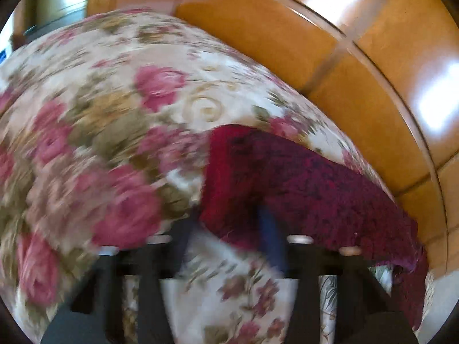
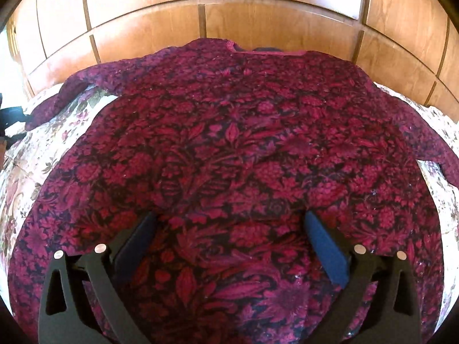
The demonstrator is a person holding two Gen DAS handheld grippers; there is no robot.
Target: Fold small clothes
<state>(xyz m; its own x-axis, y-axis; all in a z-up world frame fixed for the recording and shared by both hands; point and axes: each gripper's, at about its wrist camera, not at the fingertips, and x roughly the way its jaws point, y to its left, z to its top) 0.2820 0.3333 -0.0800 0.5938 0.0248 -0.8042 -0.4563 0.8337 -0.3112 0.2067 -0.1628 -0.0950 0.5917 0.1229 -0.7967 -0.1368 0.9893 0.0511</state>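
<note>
Crimson floral-knit sweater (image 2: pixel 229 149) is laid flat, front up, on the floral bedspread (image 2: pixel 37 154), neckline (image 2: pixel 266 53) at the far edge against the wood-panelled wall (image 2: pixel 229 20). 2 sleeves are splayed out, 1 to each side.

Right gripper (image 2: pixel 229 220) is held over the lower body of the sweater, jaws spread wide, nothing between the pads; fabric is only seen beneath them.

Left gripper (image 1: pixel 226 220) is seen at the sweater's left-hand edge in a motion-blurred view. Its jaws are set narrow and the fabric edge (image 1: pixel 223 200) lies right at the blue pads (image 1: pixel 271 238); whether cloth is actually pinched cannot be told through the blur.

Judged step: side edge and sleeve to be taken and folded inward across the body.

How it should be done well:
- The left grip should be confirmed on both layers of the edge, not the top layer alone, or the back panel is left behind
- The fabric should be lifted only enough to clear the bedspread, then carried across towards the centre line
- The body can be pinned flat by the right gripper near the intended crease so the knit is not dragged
- Thick knit is likely to spring back; the fold should be pressed before release
</note>
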